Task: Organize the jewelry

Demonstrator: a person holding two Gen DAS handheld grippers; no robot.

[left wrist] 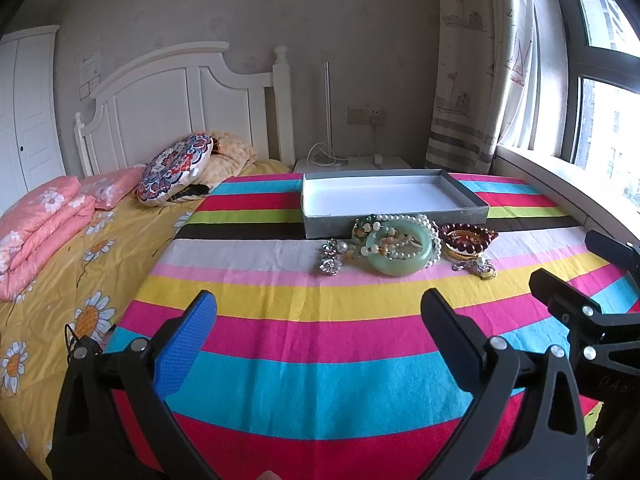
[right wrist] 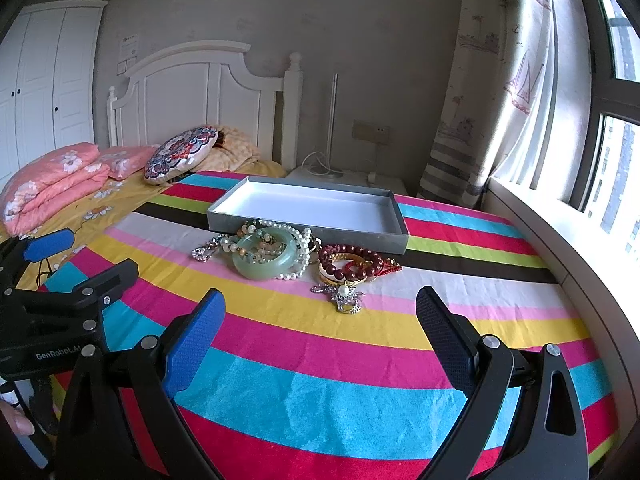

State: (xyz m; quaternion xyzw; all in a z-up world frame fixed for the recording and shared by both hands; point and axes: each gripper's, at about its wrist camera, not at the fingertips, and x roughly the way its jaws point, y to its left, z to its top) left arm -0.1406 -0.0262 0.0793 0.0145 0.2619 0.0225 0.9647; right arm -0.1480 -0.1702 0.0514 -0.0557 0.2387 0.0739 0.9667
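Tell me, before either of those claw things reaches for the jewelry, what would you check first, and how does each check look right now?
1. Left gripper open and holding nothing: ok.
2. Right gripper open and holding nothing: ok.
3. Grey box lidless, with room inside: ok; its white floor shows bare.
4. Path to the jewelry free: ok; only striped cloth lies between the fingers and the pile.
5. Pieces separate enough to lift singly: not ok; the pearl strand drapes over the green bangle, with beads lying inside its ring.
6. An easy first pick: ok, probably; the silver brooch lies nearest, at the pile's edge.
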